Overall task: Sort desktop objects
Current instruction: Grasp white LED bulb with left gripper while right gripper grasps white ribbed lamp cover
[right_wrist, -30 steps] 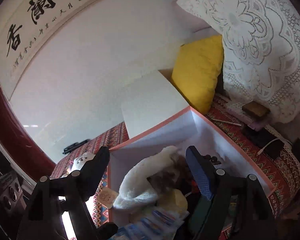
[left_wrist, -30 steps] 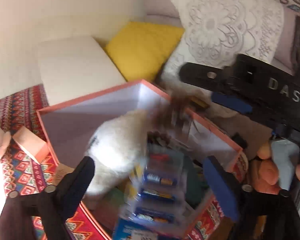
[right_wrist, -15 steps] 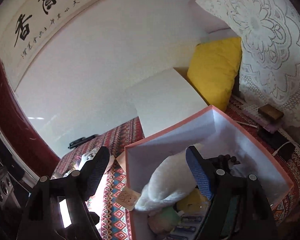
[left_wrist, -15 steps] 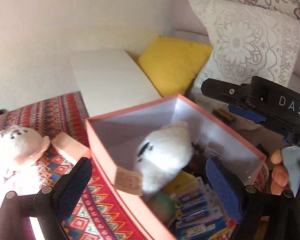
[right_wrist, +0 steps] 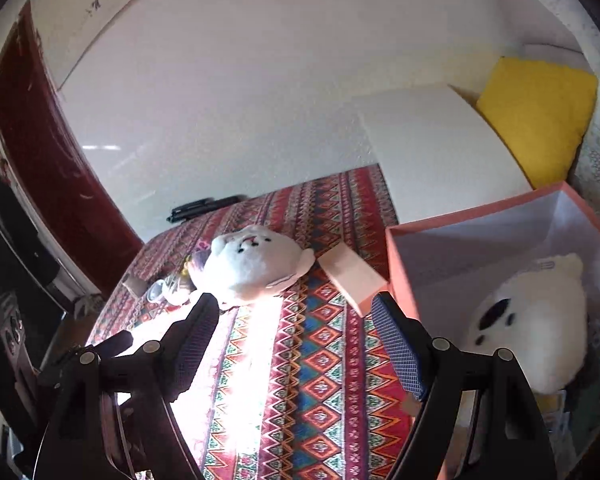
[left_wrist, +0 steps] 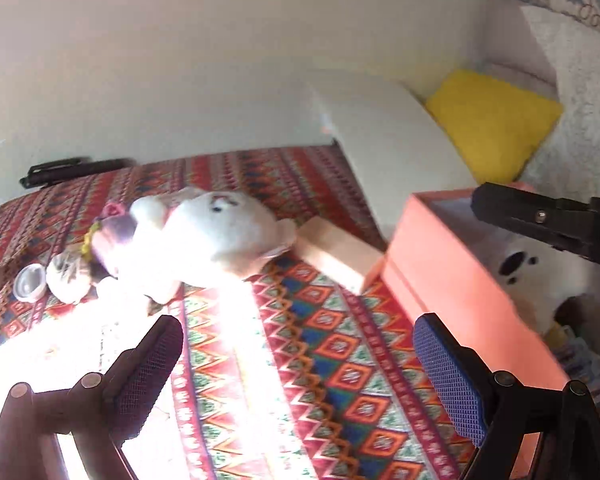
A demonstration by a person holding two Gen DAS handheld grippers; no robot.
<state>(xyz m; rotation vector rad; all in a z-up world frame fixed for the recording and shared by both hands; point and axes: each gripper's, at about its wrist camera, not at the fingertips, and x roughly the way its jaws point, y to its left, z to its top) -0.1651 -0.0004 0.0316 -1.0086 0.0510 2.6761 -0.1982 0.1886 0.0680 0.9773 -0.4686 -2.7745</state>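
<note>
A salmon-pink storage box [left_wrist: 452, 264] [right_wrist: 404, 276] stands at the right on the patterned cloth, with a white plush toy [left_wrist: 540, 276] [right_wrist: 532, 320] lying inside it. A second white plush [left_wrist: 220, 232] [right_wrist: 256, 264] lies on the cloth to the left in bright sunlight. A small pink box [left_wrist: 336, 252] [right_wrist: 352, 276] rests between that plush and the storage box. My left gripper [left_wrist: 296, 360] is open and empty over the cloth. My right gripper [right_wrist: 292, 336] is open too, holding nothing, beside the box's left wall.
A small round lid [left_wrist: 30, 286] and little trinkets [left_wrist: 70, 276] lie at the far left. A black object [left_wrist: 68, 170] [right_wrist: 204, 208] sits by the wall. A white board [right_wrist: 440, 152] and a yellow cushion [left_wrist: 496, 124] [right_wrist: 540, 116] stand behind the box.
Both grippers have swung left, away from over the storage box, toward the open cloth and the second plush. The white plush now lies still inside the box.
</note>
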